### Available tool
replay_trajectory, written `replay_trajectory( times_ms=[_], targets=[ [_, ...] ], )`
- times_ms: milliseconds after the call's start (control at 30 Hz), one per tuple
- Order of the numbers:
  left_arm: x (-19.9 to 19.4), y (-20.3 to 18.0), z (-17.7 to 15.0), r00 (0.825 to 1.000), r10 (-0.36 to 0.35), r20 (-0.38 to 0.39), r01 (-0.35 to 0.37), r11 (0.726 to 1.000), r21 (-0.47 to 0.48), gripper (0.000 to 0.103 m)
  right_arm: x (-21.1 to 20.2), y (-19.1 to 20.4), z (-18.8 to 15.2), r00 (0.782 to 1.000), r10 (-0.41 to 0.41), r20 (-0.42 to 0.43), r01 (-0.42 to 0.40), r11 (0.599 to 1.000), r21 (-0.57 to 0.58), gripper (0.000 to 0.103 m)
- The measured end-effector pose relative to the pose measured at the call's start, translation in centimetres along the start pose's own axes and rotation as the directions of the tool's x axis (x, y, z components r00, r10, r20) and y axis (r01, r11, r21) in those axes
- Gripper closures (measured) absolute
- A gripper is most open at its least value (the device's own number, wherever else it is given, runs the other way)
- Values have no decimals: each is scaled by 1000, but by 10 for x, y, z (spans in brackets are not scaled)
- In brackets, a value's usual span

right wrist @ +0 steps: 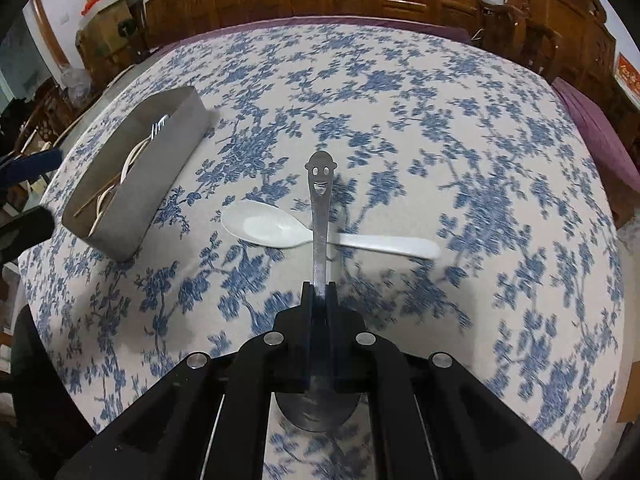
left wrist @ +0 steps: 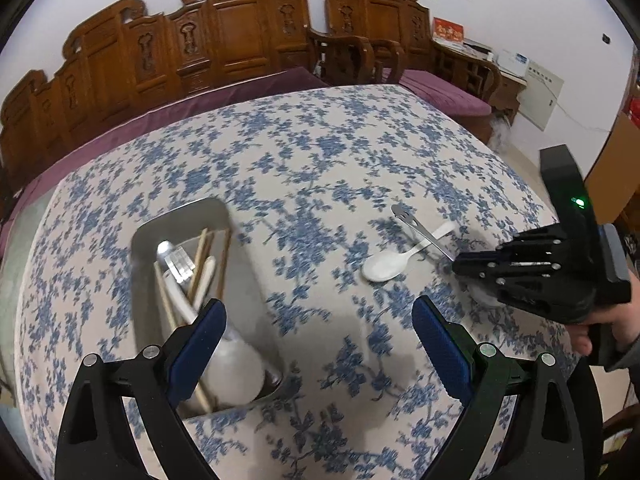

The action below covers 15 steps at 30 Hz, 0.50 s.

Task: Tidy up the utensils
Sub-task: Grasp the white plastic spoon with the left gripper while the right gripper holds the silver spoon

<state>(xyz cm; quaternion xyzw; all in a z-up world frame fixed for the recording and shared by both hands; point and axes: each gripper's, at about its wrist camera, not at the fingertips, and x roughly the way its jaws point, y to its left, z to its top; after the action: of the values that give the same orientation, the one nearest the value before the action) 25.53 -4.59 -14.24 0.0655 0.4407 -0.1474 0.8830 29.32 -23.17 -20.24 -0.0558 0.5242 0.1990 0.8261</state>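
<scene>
Left wrist view shows, going from left to right, first the metal tray at about 9 o'clock on the table, which has a cloth with blue flowers. Inside the tray lie chopsticks, a fork and a white spoon. The left gripper hangs over the near end of this tray with its jaws released, wide apart, and nothing is between them. At about 2 o'clock a white plastic spoon lies on the cloth, and a steel spoon crosses over its handle. At 3 o'clock the right gripper comes in, carried by a hand, and it meets the low end of the steel spoon.

Right wrist view has the tray at 10 o'clock, well apart from the spoons. In the middle the white plastic spoon lies across, bowl to the left. The right gripper has its jaws clenched on the steel spoon at the neck. The handle with a smiling face points to 12 o'clock, the bowl sits under the jaws.
</scene>
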Motion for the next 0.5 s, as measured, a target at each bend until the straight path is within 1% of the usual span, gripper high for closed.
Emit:
replay_trajectory(
  times_ms=[100,267,400,500],
  targets=[
    [12,-12,9,1000,-20,-9,20,999,26,13,-8,-12,-8,1000,0,10,-1,1000,22,96],
    [40,-32,23,997,-59,-52,63,995,73,13,-16,-29,-21,1000,-10,15,10,999,46,96],
    [63,-47,29,993,-76,-89,86,990,115,13,-20,-44,-30,1000,-10,21,8,997,75,96],
    [81,-58,33,989,-73,-126,92,985,149,13,-22,-54,-35,1000,-9,29,6,995,97,96]
  ],
)
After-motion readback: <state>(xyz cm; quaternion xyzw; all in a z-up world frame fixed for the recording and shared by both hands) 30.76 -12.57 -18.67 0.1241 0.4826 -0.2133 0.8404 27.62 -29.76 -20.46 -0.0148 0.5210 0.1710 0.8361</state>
